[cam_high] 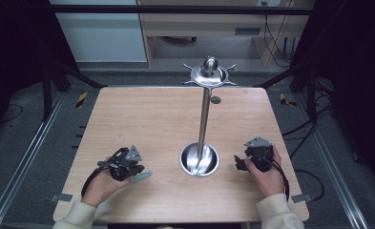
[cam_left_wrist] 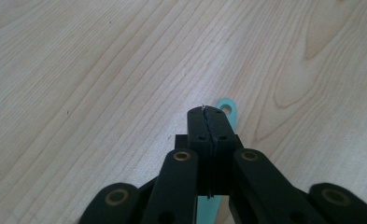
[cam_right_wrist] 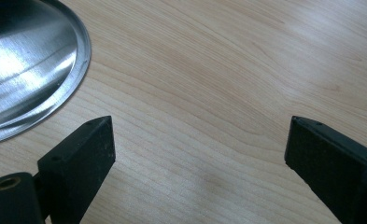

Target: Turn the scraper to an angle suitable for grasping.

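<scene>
A: Far left first: left gripper (cam_high: 128, 168) low over the wooden table (cam_high: 142, 114), jaws clamped on a thin teal strip (cam_high: 142, 177).

B: Strip's position?

A: Flat and light, pinched near one end; free end poking out toward the table's middle in the high view. In the left gripper view, strip (cam_left_wrist: 229, 110) passing under the black pads (cam_left_wrist: 203, 130), rounded tip with a small hole just beyond them.

B: Centre of the table?

A: Steel stand (cam_high: 203, 119): round dish base, upright pole, hooked crown on top. Well apart from the strip.

B: Far right?

A: Right gripper (cam_high: 243, 163) just beside the dish base, jaws spread wide, nothing between them. Dish rim (cam_right_wrist: 81, 60) at the edge of the right gripper view.

B: Advice for the step in hand?

A: Likely a lift toward a hook on the crown. Best kept slow and level, grip firm but not crushing, hole end left free and facing outward. Wide berth around the pole; right gripper parked clear or ready to steady the base.
</scene>
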A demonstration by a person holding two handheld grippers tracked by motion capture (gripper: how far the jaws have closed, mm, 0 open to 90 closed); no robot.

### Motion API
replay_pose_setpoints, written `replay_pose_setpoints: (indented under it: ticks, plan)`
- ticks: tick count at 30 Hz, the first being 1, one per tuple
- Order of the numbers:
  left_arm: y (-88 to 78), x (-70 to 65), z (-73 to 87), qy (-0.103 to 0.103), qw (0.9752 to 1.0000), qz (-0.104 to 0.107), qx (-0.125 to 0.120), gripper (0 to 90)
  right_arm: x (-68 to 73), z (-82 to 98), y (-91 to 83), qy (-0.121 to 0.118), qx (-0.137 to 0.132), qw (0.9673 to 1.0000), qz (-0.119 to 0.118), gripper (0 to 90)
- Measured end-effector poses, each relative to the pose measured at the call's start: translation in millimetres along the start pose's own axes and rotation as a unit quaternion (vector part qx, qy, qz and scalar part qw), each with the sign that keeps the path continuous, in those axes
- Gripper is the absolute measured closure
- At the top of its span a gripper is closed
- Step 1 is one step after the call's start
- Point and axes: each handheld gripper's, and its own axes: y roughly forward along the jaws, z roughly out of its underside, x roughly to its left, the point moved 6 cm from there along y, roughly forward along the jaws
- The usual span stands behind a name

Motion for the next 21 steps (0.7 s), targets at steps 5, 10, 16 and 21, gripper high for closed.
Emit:
replay_pose_setpoints:
  ticks: [5,10,16,21]
  plan:
    - [1.2,-0.6,-2.4,0.027,0.9983,-0.009,0.050,83.5,0.9,-0.3,0.0,0.000,-0.001,1.0000,-0.001,8.9]
    - [1.4,-2.7,-10.1,0.049,0.9939,0.007,0.099,74.6,0.6,-0.7,-0.6,0.002,-0.002,1.0000,-0.002,8.8]
    - [7.0,-3.5,-12.1,0.056,0.9900,0.024,0.127,69.1,0.4,-0.9,-0.7,0.002,-0.004,1.0000,-0.003,8.9]
    - [16.3,-1.8,-8.9,0.049,0.9878,0.040,0.142,67.5,0.4,-1.0,-0.6,0.003,-0.005,1.0000,-0.003,8.8]
